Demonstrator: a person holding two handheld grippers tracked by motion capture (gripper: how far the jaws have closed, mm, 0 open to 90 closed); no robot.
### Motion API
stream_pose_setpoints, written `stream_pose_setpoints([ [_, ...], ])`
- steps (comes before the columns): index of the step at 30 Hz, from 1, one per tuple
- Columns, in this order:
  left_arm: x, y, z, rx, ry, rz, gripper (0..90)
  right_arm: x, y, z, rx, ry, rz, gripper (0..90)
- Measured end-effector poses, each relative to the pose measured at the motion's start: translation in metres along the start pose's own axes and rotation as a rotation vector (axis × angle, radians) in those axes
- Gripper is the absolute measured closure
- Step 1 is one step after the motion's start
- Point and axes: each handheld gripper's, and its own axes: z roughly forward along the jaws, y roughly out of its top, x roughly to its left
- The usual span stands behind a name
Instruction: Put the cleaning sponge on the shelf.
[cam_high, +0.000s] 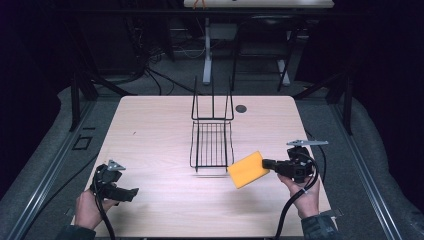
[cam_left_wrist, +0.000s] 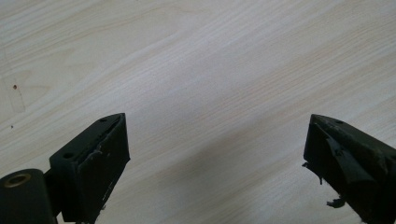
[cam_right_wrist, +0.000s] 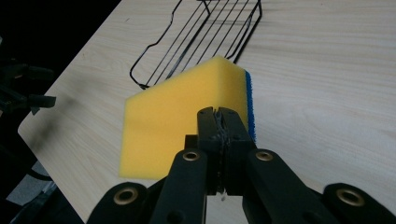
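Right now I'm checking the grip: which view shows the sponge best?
The right gripper view: the sponge is close, yellow with a blue edge, pinched by the right gripper. The high view shows it small beside the wire rack.

The table (cam_high: 150, 130) is bare on its left half and along the near edge, leaving wide passage there. At mid-table the wire rack (cam_high: 212, 145) blocks the way, its upright prongs rising at the far end. The sponge (cam_high: 248, 169), clamped in the right gripper (cam_high: 267, 163), hangs just beside the rack's near right corner. The left gripper (cam_left_wrist: 215, 154) has bare wood between its spread jaws.
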Motion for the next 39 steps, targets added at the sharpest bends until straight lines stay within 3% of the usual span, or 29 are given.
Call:
stream_pose_setpoints([
  [18,0.000,0.000,-0.001,-0.001,-0.007,0.007,0.5,0.015,0.021,0.015,-0.041,0.012,-0.016,89.3],
  [39,-0.003,0.003,0.000,-0.011,-0.011,0.022,0.5,0.023,0.037,0.043,-0.085,0.016,0.009,89.2],
])
